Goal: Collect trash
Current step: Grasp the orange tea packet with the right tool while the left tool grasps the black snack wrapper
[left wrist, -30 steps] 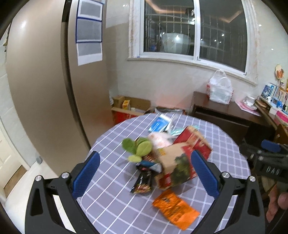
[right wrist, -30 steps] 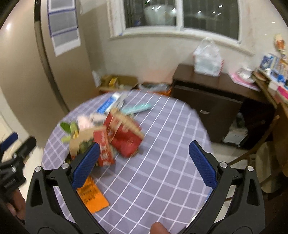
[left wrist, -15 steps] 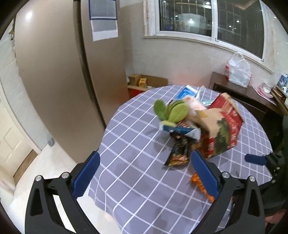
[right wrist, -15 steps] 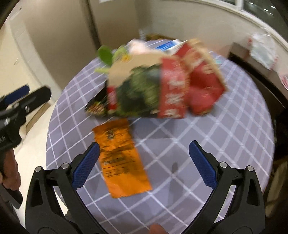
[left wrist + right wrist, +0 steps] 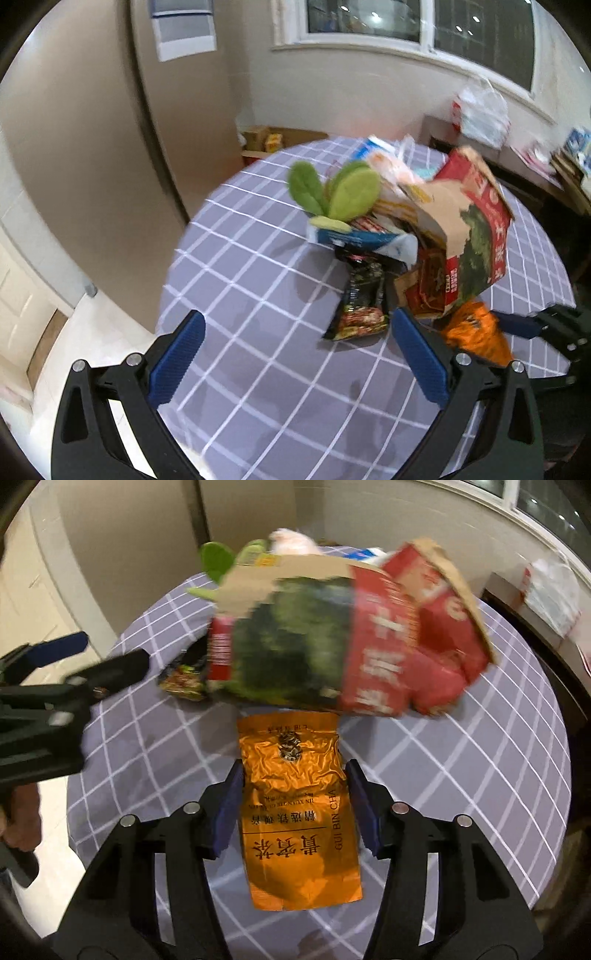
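Note:
An orange foil tea packet (image 5: 295,812) lies flat on the round grey checked table (image 5: 480,757). My right gripper (image 5: 294,771) straddles it, jaws closing, pads just at its two long edges. Behind it stands a torn red and green carton (image 5: 332,646) in a heap of rubbish. The left wrist view shows the same carton (image 5: 469,240), a dark snack wrapper (image 5: 362,299), a blue and white packet (image 5: 354,240), green plush leaves (image 5: 332,188) and the orange packet (image 5: 472,332). My left gripper (image 5: 295,332) hangs open over bare cloth, left of the dark wrapper.
A tall beige cabinet (image 5: 92,147) stands close to the table's left edge. Cardboard boxes (image 5: 266,140) sit on the floor behind. A white plastic bag (image 5: 480,110) rests on a dark sideboard (image 5: 535,627) at the right, under the window.
Both grippers have dropped toward the table. The right one turned onto the orange packet and narrowed its jaws around it. The left one stays wide open.

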